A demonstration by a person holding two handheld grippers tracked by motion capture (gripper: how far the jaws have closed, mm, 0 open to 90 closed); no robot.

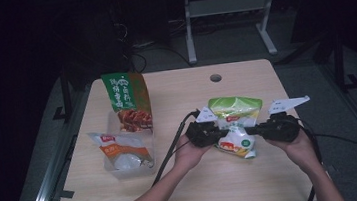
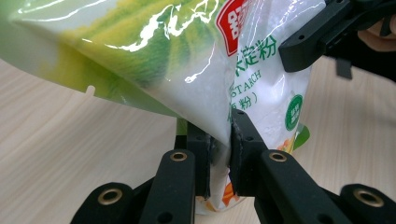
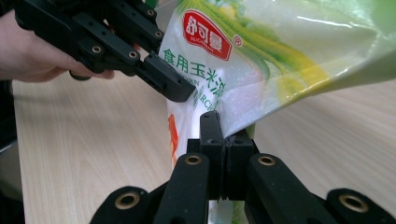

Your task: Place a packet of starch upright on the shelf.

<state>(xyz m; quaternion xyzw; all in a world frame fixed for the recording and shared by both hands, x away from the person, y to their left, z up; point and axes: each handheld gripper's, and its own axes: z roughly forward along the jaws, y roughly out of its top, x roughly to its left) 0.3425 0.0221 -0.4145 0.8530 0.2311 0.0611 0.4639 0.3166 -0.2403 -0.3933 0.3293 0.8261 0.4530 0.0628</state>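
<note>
In the high view, the starch bag (image 1: 235, 124) was held over the near right part of the desk (image 1: 186, 190), between the left gripper (image 1: 220, 134) and the right gripper (image 1: 253, 131), each clamped on one side of it. The pick-up looked done; the clear plastic tub (image 1: 127, 158) with its two packets stood well apart to the left, so moving the bag there seemed to be what was left, if that was the aim.

In the left gripper view, the jaws were nearly closed, their pads (image 2: 240, 140) pinching a fold of the bag's lower edge.

In the right gripper view, the jaws were shut tight on the bag's edge, and the bag hung clear of the wood.
</note>
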